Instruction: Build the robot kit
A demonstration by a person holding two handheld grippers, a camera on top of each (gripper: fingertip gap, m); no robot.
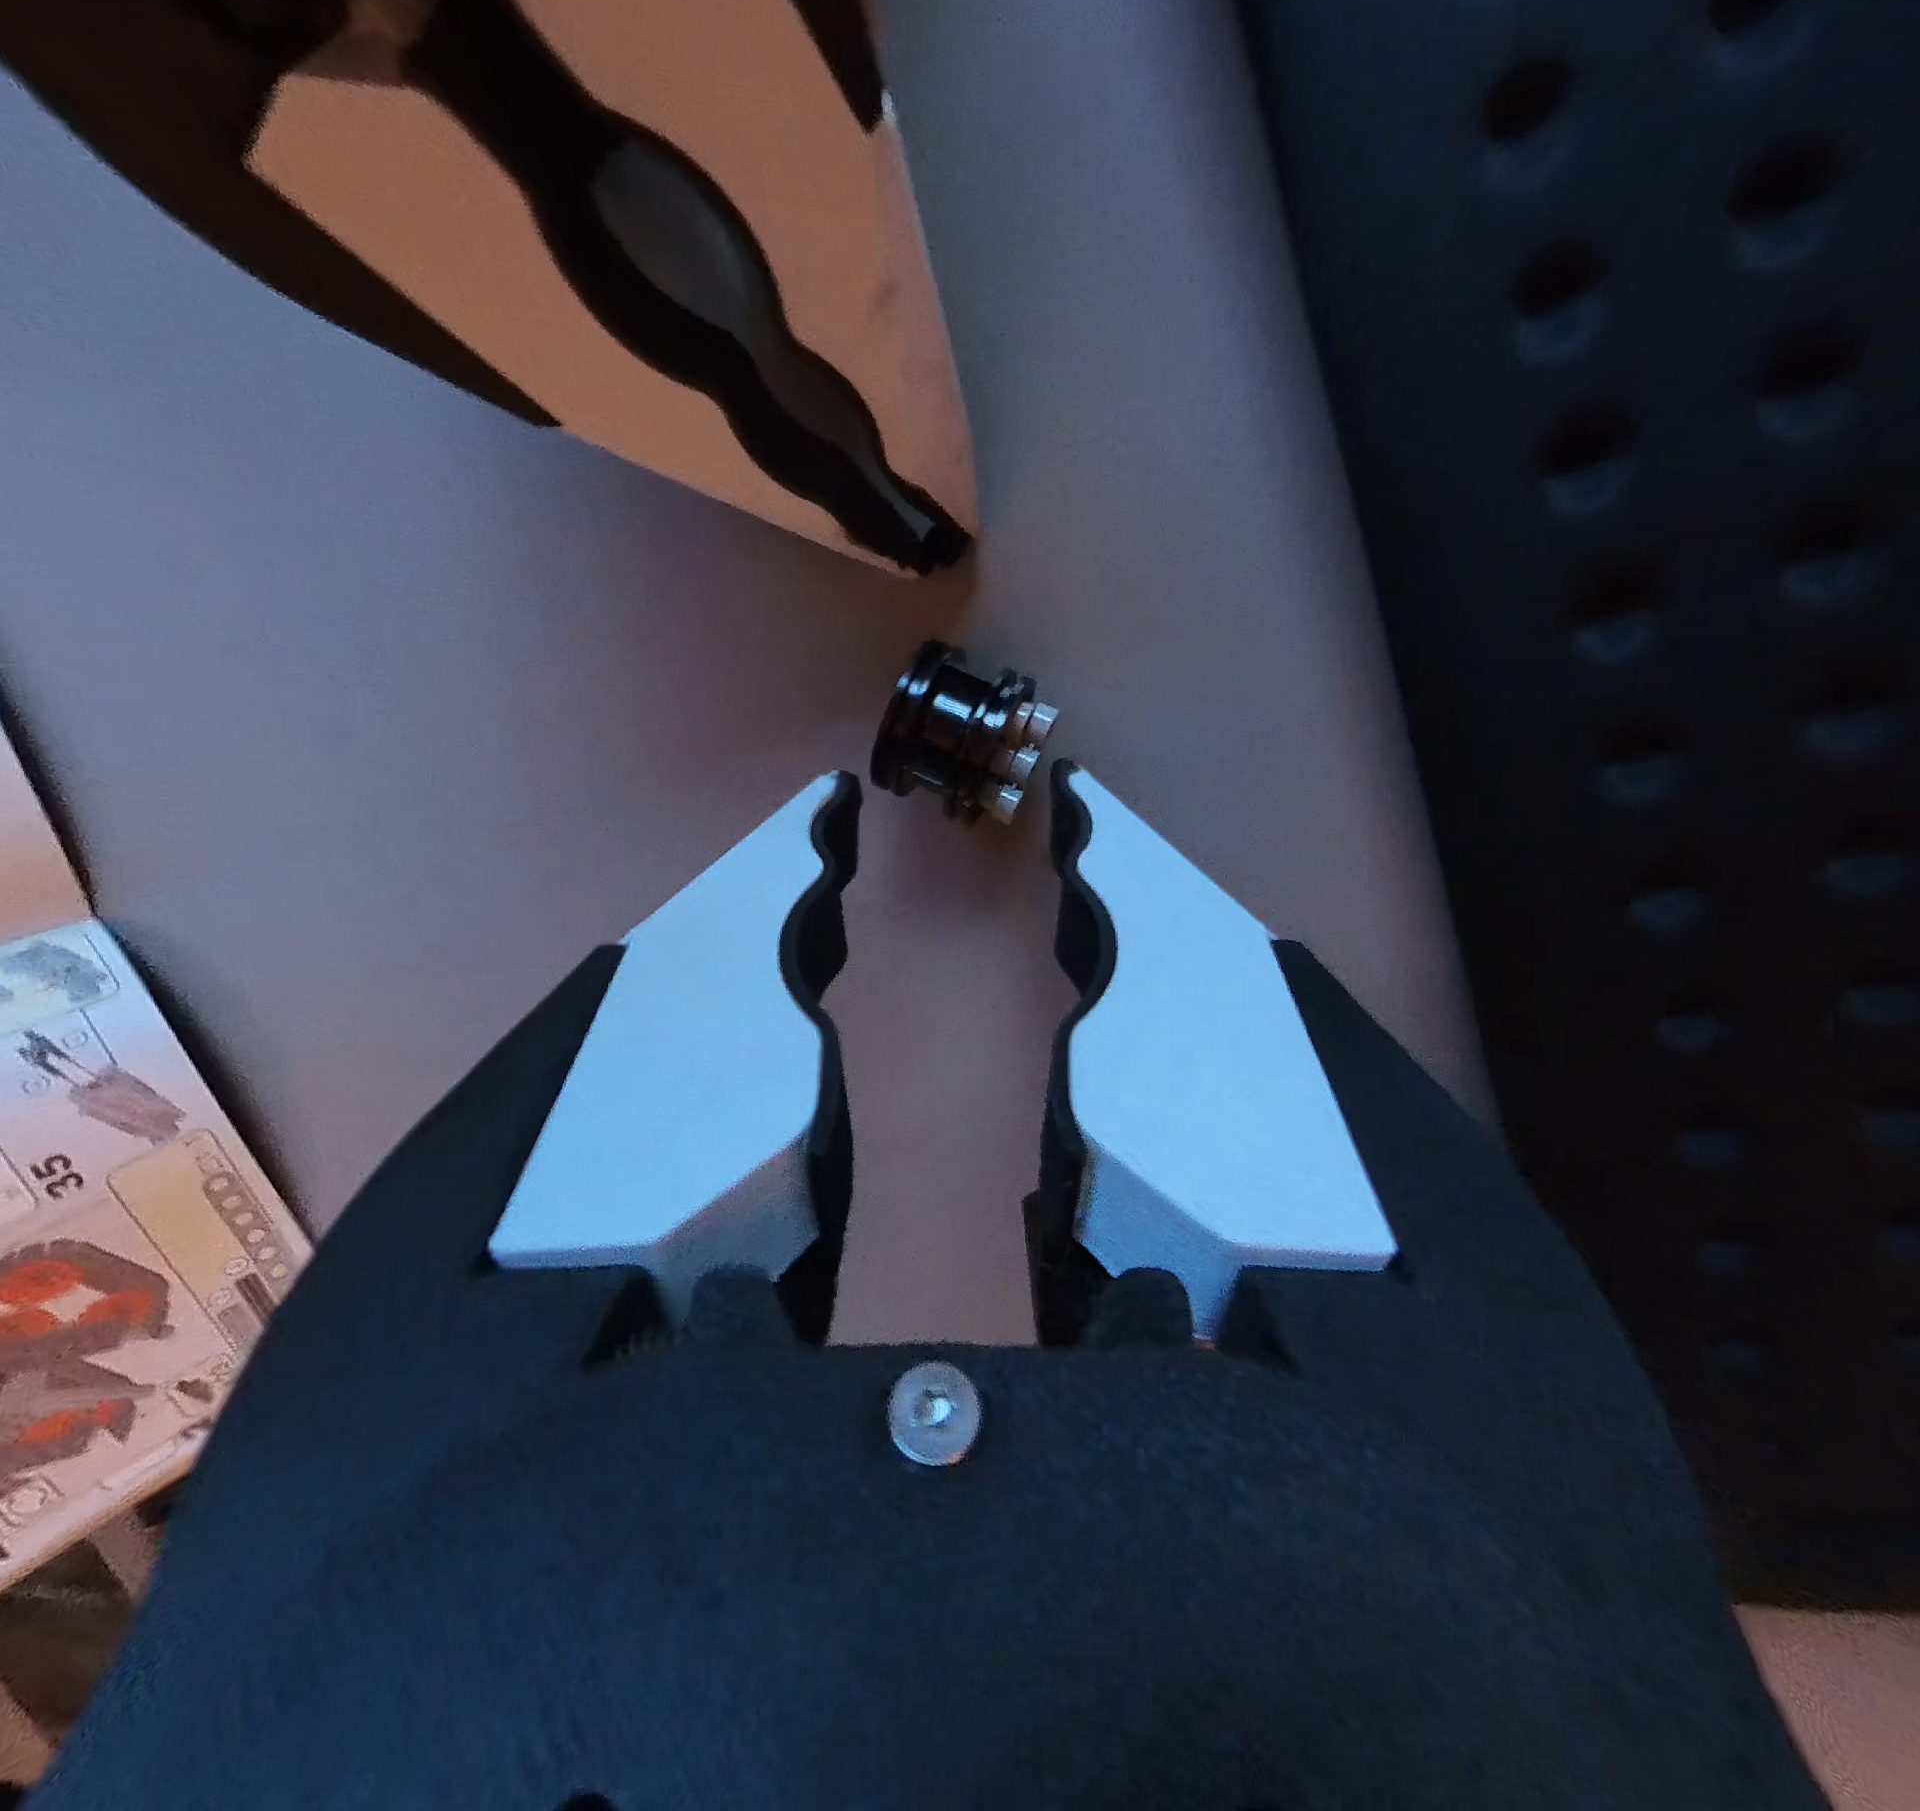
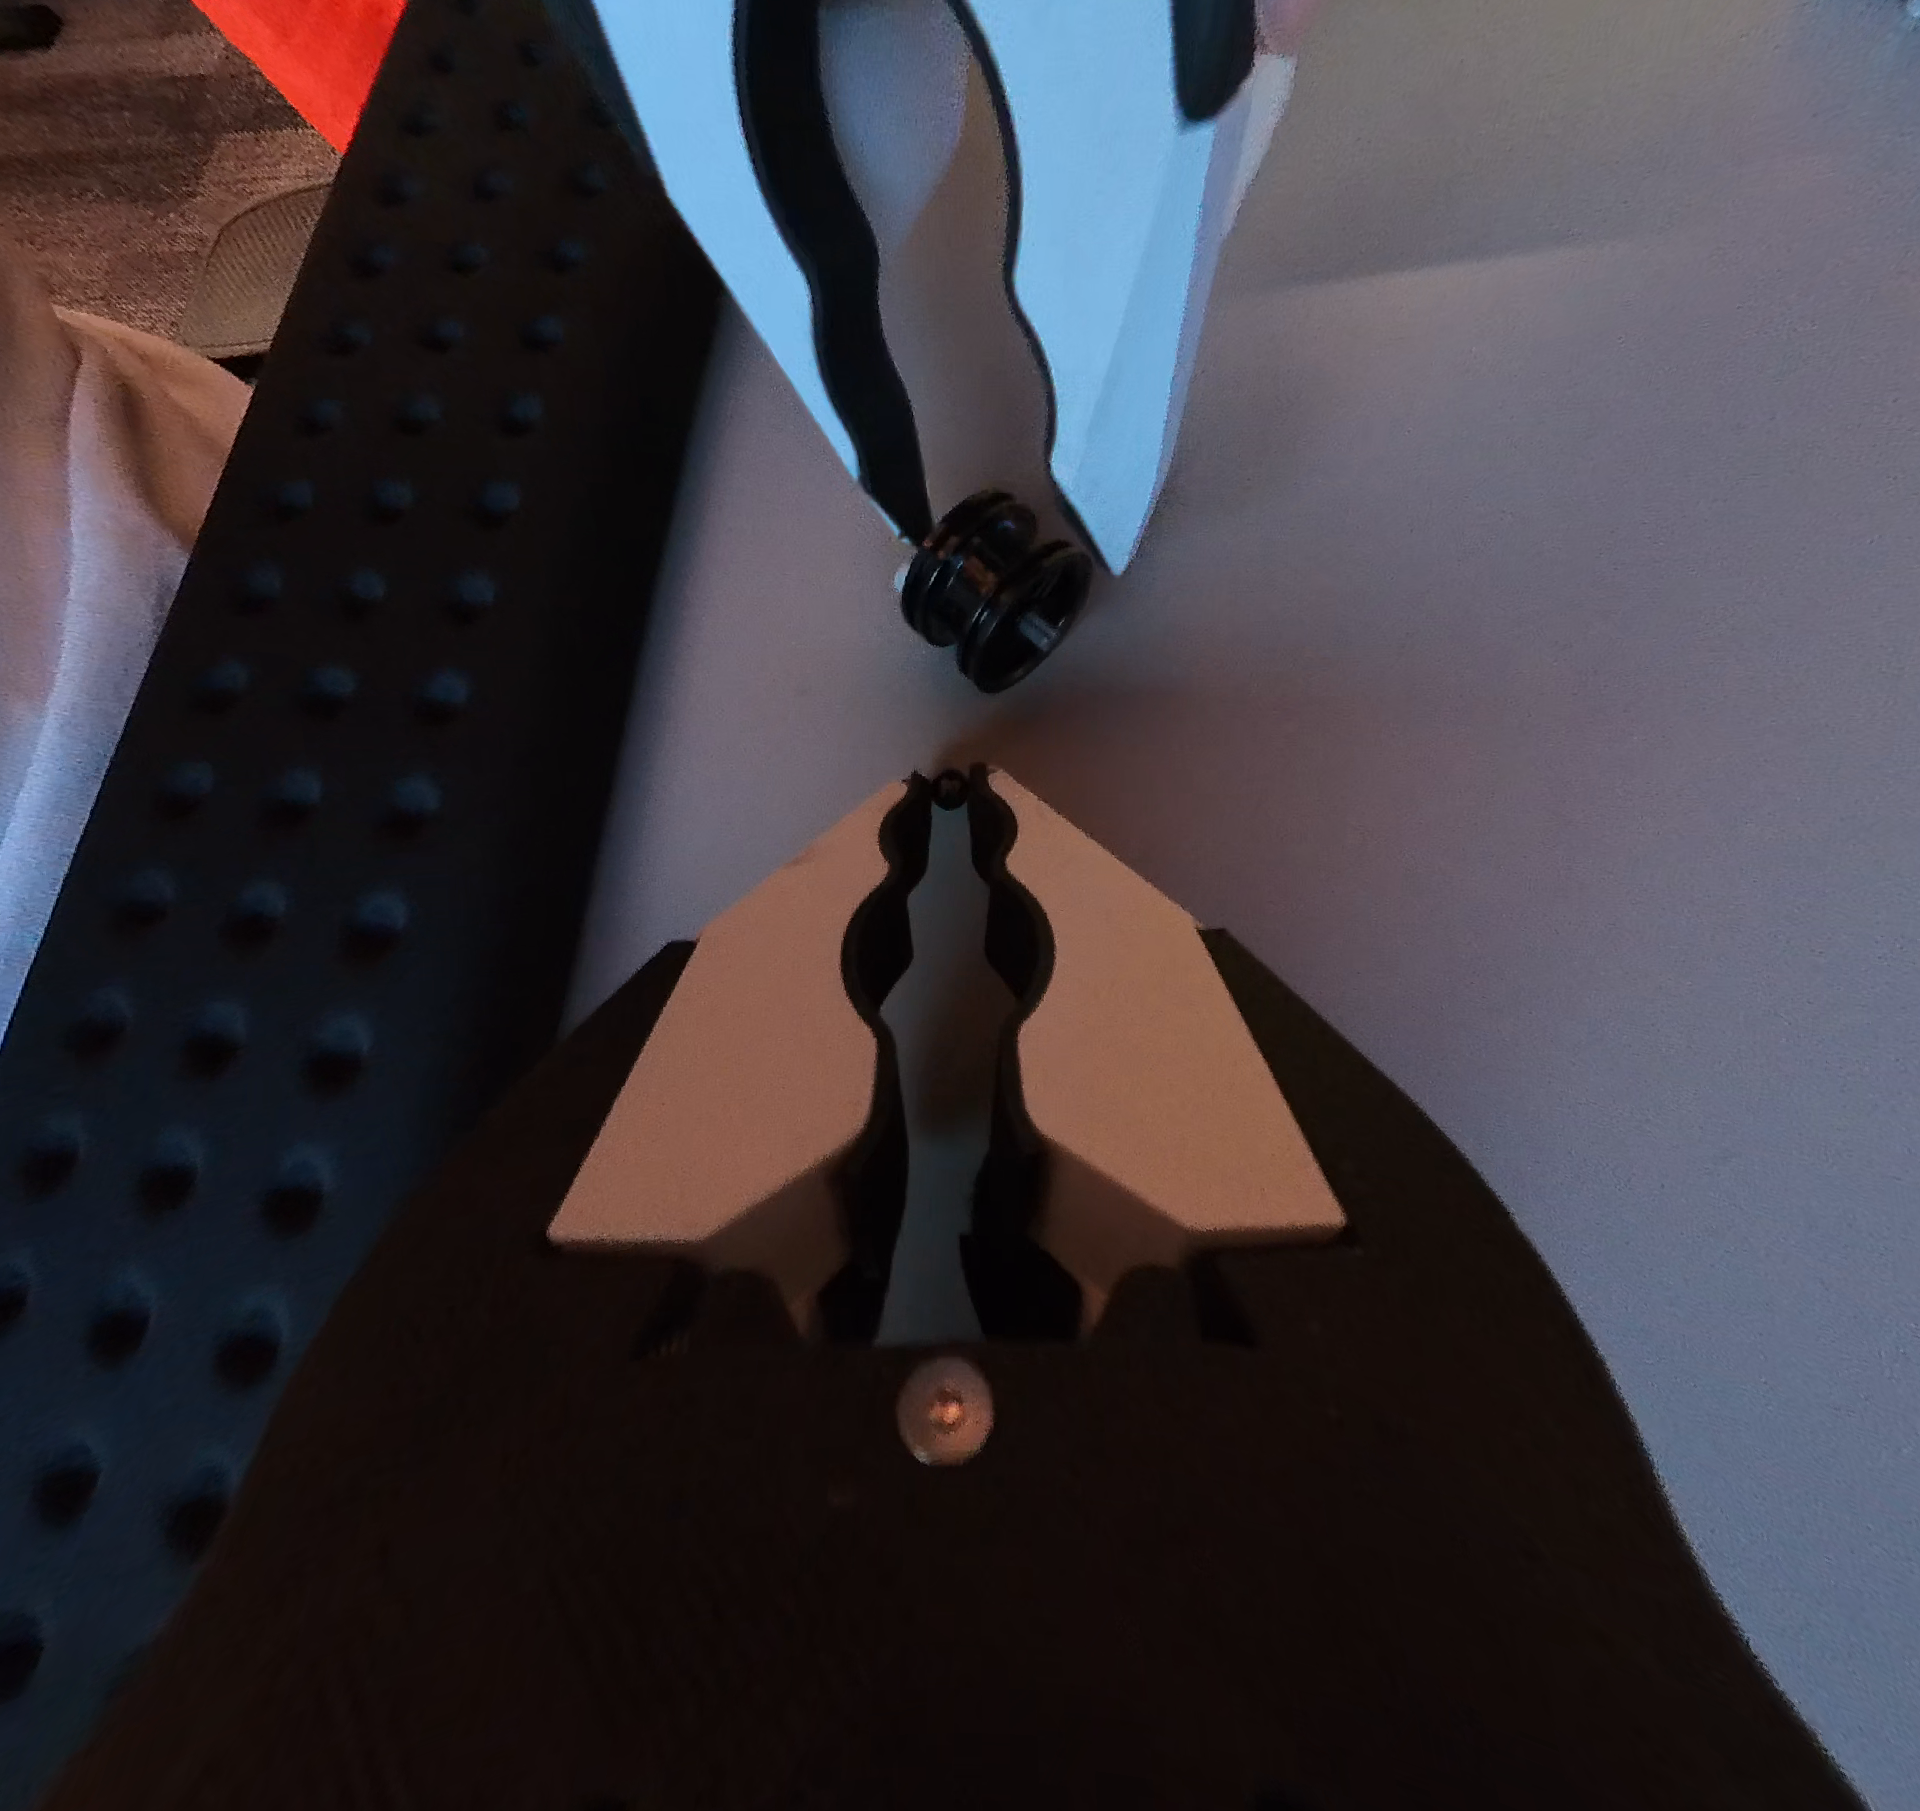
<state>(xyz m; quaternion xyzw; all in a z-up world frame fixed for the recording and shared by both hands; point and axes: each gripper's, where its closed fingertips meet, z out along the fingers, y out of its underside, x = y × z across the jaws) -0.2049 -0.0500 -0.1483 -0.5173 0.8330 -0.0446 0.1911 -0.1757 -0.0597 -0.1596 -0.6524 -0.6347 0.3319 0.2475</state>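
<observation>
Two wavy-jawed grippers, glossy black ribbed spool (image 1: pixel 956 735) between, smooth table (image 1: pixel 1143 411)

Dim grey table (image 1: pixel 520 618), perhaps carpet (image 2: pixel 156 151) beyond

Left gripper (image 1: pixel 954 774), jaws apart, nears black wheel hub (image 1: pixel 961 731) (perhaps untouched).

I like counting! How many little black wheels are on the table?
1. The wheel lies on its side on the table, just past the open left gripper. Others may be hidden behind the grippers.
</observation>
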